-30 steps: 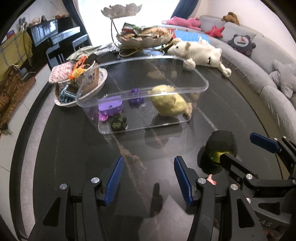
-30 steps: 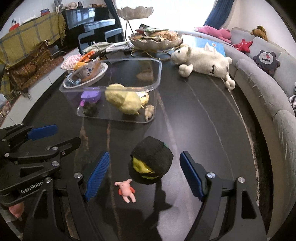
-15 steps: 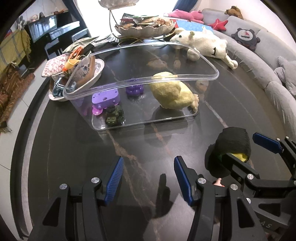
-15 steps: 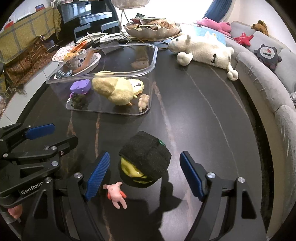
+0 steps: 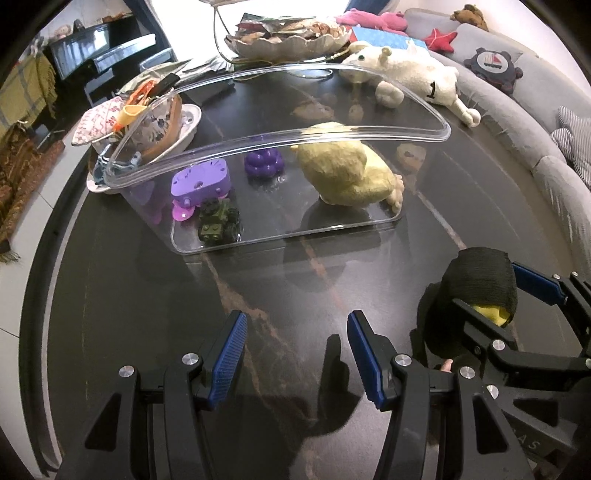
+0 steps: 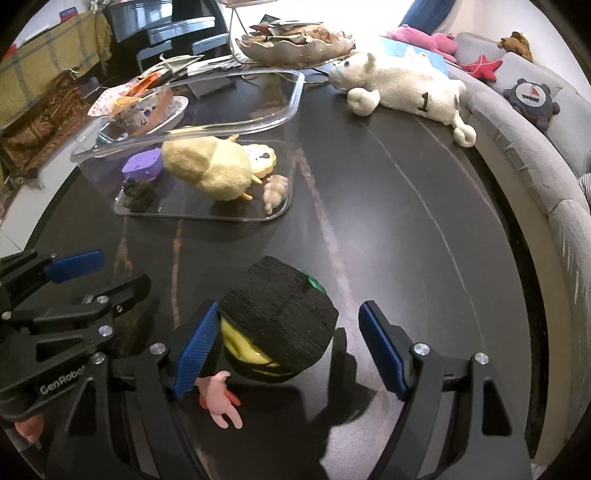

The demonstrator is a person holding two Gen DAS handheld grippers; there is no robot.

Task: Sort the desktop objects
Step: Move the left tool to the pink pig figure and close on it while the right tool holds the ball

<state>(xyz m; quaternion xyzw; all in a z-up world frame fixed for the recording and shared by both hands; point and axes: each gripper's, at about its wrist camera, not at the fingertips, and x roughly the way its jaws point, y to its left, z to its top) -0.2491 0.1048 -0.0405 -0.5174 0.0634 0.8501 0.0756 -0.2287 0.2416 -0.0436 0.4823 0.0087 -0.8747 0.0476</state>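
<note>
Lowering both hands over the last second, I now have my right gripper (image 6: 288, 347) open astride the black-capped yellow toy (image 6: 277, 325) on the worktop (image 6: 406, 221), not yet clamped, my left gripper (image 5: 293, 354) half open and empty, the clear bin (image 5: 280, 155) well ahead.

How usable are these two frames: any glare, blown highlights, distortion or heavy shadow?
Left wrist: window blown white, glare along the clear bin rim, fisheye bending the table edge. Right wrist: same blown window, sharp focus, dark shadow beneath the black-wrapped toy.
</note>
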